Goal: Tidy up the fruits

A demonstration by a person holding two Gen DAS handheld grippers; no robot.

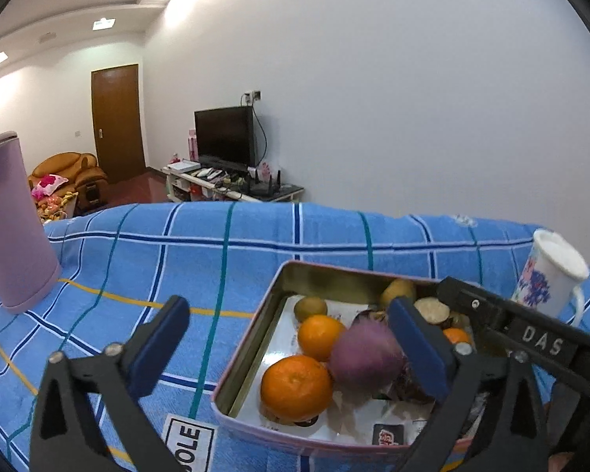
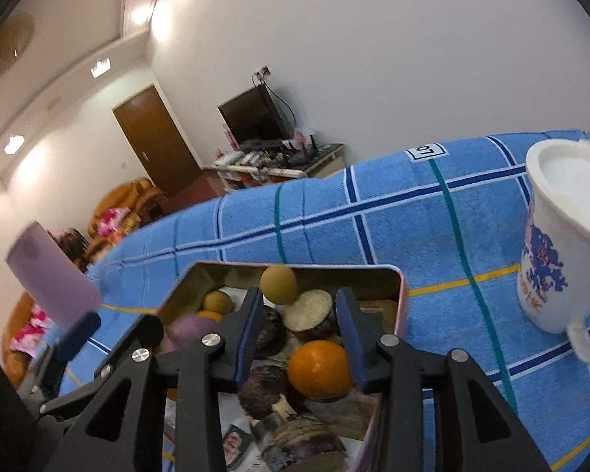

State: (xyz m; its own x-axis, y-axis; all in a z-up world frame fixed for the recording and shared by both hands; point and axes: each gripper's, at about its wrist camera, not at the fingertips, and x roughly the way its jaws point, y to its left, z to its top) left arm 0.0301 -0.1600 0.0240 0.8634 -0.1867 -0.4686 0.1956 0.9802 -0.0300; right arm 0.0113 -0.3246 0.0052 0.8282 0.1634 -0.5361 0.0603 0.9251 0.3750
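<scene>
Blue checked cloth (image 1: pixel 255 244) spread over the table. On it, metal tin (image 1: pixel 273 287) packed with oranges (image 1: pixel 295 387), a purple fruit (image 1: pixel 364 358) and other fruit. Left gripper (image 1: pixel 291 338) spread wide, empty, one finger above the tin. Right gripper (image 2: pixel 299 334) partly open above an orange (image 2: pixel 320 369), gripping nothing.

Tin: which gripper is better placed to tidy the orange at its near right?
Right, probably. The right gripper is open over the tin, with that orange between its fingers. The left gripper is wide open, straddling the tin's left wall by the purple fruit.
</scene>
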